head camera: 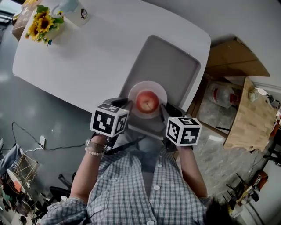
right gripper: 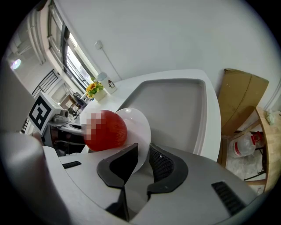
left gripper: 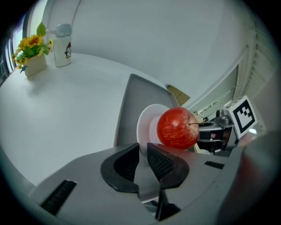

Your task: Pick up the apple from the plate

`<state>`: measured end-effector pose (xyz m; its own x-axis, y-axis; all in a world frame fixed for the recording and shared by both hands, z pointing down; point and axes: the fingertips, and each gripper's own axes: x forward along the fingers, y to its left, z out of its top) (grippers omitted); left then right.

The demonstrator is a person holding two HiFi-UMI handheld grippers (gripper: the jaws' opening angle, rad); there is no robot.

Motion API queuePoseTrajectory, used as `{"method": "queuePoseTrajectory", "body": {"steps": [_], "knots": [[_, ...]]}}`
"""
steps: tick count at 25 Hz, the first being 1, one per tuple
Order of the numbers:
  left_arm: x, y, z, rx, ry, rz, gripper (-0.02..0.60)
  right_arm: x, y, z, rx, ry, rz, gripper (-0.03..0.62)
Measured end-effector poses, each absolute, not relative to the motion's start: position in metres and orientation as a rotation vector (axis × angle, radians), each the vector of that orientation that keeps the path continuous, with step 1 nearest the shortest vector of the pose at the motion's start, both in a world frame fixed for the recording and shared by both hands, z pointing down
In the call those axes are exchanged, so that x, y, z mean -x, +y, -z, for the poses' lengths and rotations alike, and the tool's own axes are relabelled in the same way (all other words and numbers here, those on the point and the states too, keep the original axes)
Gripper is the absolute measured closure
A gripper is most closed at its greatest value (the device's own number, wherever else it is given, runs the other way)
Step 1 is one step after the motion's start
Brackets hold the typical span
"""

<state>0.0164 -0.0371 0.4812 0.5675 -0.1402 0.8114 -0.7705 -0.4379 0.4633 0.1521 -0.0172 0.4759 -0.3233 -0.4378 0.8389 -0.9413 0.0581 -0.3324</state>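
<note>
A red apple (head camera: 147,102) lies on a small white plate (head camera: 156,89) at the near end of a grey tray (head camera: 171,61). My left gripper (head camera: 126,105) is at the plate's left side and my right gripper (head camera: 163,110) at its right side. In the left gripper view the plate's rim (left gripper: 142,132) runs between the two pads of the left gripper (left gripper: 143,160), with the apple (left gripper: 177,128) just beyond. In the right gripper view the plate (right gripper: 138,127) likewise sits edge-on between the right gripper's (right gripper: 143,159) pads, the apple (right gripper: 109,130) on it. Both grippers are shut on the plate's rim.
The tray rests on a white table (head camera: 88,57). A sunflower pot (head camera: 44,24) and a white capped bottle (head camera: 78,12) stand at its far left corner. To the right on the floor are a cardboard box (head camera: 235,59), a water jug (head camera: 224,94) and a wooden board (head camera: 250,118).
</note>
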Motion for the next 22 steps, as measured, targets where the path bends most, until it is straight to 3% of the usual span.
{"method": "queuePoseTrajectory", "body": {"steps": [22], "knots": [[0.058, -0.079, -0.470, -1.877, -0.838, -0.801, 0.522, -0.079, -0.073, -0.464, -1.275, -1.881, -1.117, 0.507]]}}
